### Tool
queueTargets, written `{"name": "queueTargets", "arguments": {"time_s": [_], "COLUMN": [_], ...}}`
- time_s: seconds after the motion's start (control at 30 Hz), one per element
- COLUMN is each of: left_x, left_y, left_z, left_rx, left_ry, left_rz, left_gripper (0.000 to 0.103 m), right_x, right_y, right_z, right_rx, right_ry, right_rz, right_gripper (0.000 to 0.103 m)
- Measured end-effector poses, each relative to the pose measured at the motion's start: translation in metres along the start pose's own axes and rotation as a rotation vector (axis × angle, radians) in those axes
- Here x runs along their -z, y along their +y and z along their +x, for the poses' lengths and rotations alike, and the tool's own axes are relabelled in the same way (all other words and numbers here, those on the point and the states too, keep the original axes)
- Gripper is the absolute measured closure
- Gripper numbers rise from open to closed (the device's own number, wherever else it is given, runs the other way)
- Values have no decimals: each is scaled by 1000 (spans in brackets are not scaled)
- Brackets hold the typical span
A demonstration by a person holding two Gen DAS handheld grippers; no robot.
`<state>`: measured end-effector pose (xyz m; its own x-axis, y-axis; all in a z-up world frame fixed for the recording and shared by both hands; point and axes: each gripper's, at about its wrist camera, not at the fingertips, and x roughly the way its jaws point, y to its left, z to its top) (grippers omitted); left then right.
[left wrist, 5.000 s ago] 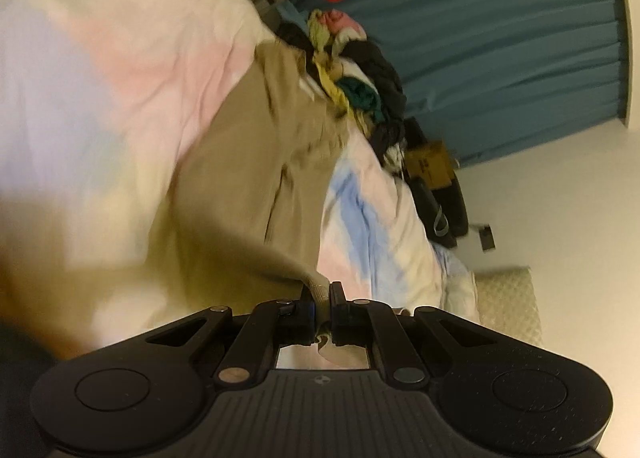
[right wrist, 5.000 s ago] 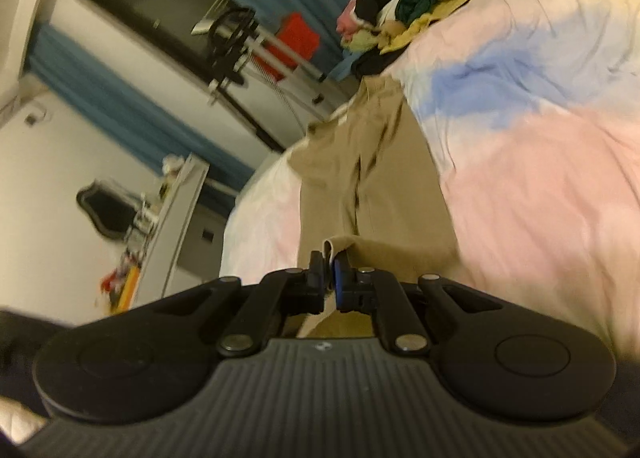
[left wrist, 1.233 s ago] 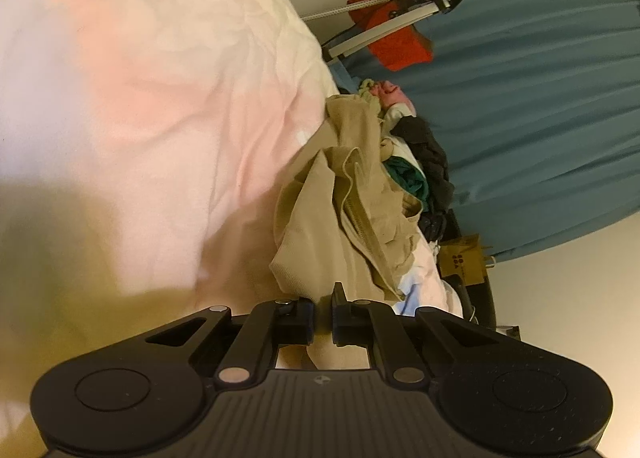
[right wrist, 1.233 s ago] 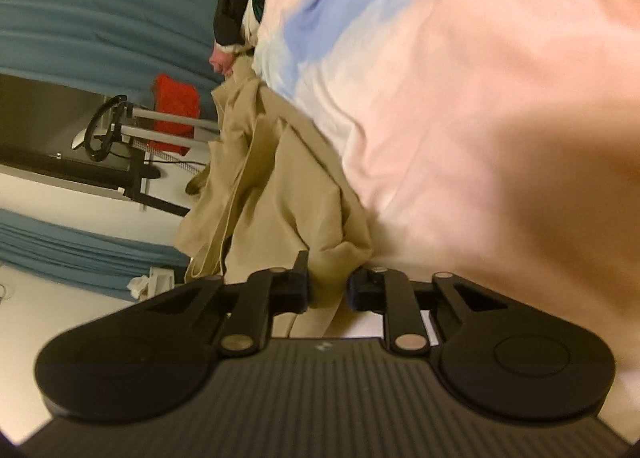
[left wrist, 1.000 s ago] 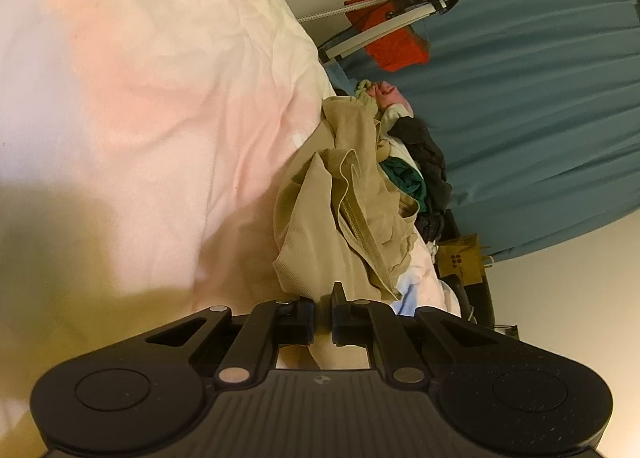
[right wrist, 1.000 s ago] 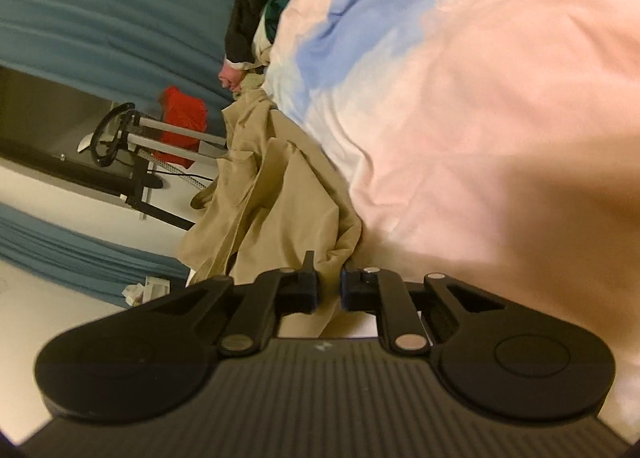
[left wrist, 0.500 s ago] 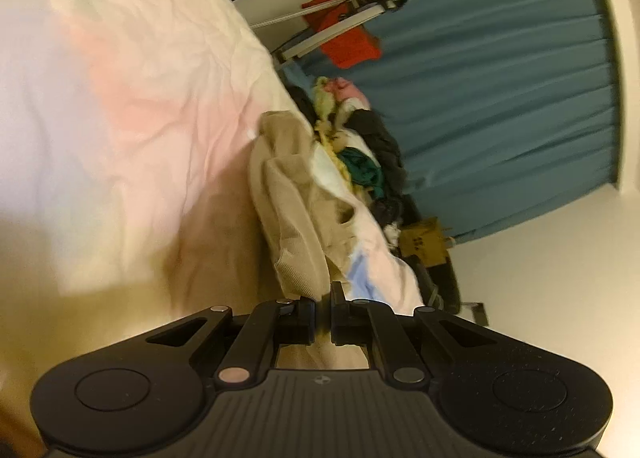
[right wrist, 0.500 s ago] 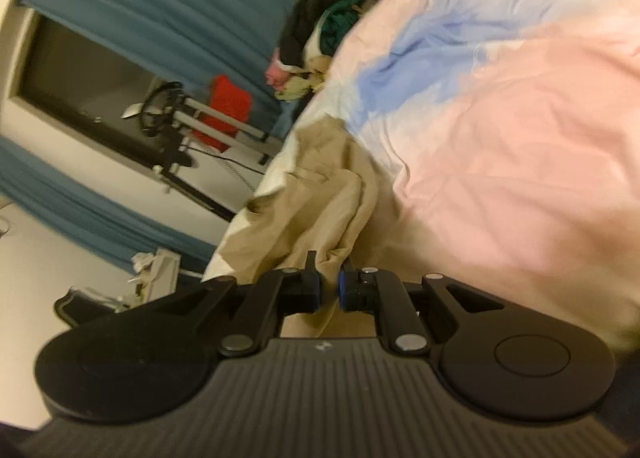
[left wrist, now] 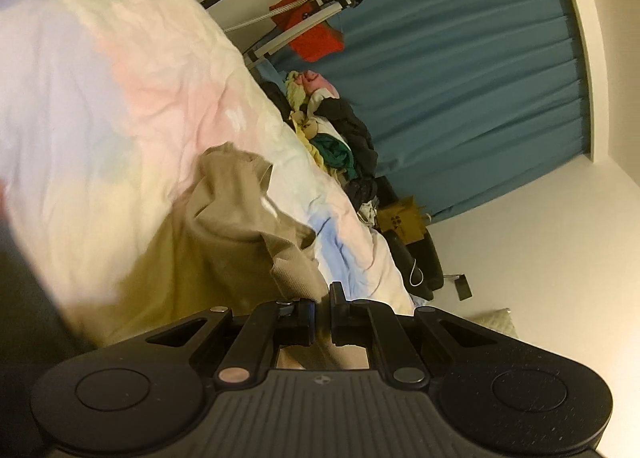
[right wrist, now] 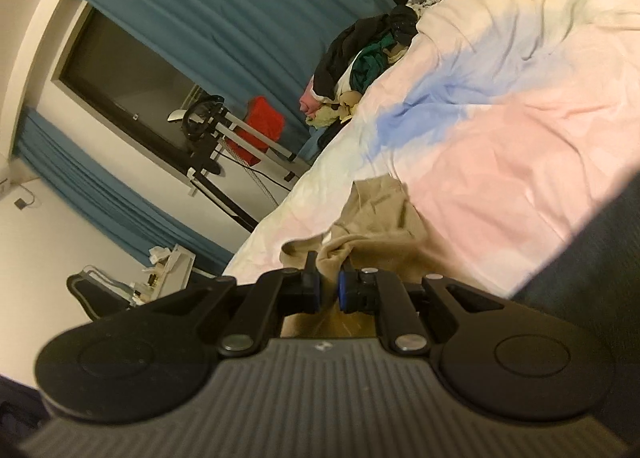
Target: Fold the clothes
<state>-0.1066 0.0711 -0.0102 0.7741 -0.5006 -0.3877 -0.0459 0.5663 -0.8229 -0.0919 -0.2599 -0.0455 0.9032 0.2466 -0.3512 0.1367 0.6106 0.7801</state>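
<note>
Two handheld grippers pinch a pair of khaki trousers (left wrist: 240,226) over a bed spread with a pastel tie-dye duvet (left wrist: 120,78). The left gripper (left wrist: 321,308) has its fingers drawn almost together, a ribbed fold of the tan cloth caught between the pads and rising just ahead of the tips. The right gripper (right wrist: 328,286) holds its fingers a little wider, clamped on a thicker bunch of the same trousers (right wrist: 380,214) wedged in the gap.

From each pair of fingertips the garment runs forward in loose, rumpled layers onto the duvet (right wrist: 500,118), doubled over itself rather than spread flat. Well beyond the fingers, at the bed's far end, a heap of mixed clothes (left wrist: 332,130) waits against a teal curtain (left wrist: 460,90).

The step in hand appears to be a fold of the trousers, both held ends being carried together over the rest of the cloth. The next move calls for both grippers to keep level and in step, lay the gripped edge down squarely on the layer beneath, and part the fingers only once the cloth rests. Creases bunched ahead of the tips suggest smoothing will be wanted.
</note>
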Motion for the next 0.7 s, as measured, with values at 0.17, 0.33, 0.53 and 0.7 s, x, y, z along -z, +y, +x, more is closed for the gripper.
{"name": "queueTargets", "arguments": {"time_s": [0.17,0.33,0.53,0.7], "left_x": [-52,-99,-120,-125], "left_y": [-11,-15,8,24], "left_z": [66,149,215,230], "left_rx": [-105,-244,-308,-263], "left_ry": [13,1,-9,-29], "left_rz": [-2,115,173,187], "left_gripper": [94,94,94,94], "right_x": [-37,-60,-65,-66], "right_y": [11,14,-9,-21], "right_z": [76,169,239,258], "right_rx": [49,147,155,125], "right_ry": [28,61,105,117], "right_rz": [45,23,0,-6], "right_gripper": [91,91,91,91]}}
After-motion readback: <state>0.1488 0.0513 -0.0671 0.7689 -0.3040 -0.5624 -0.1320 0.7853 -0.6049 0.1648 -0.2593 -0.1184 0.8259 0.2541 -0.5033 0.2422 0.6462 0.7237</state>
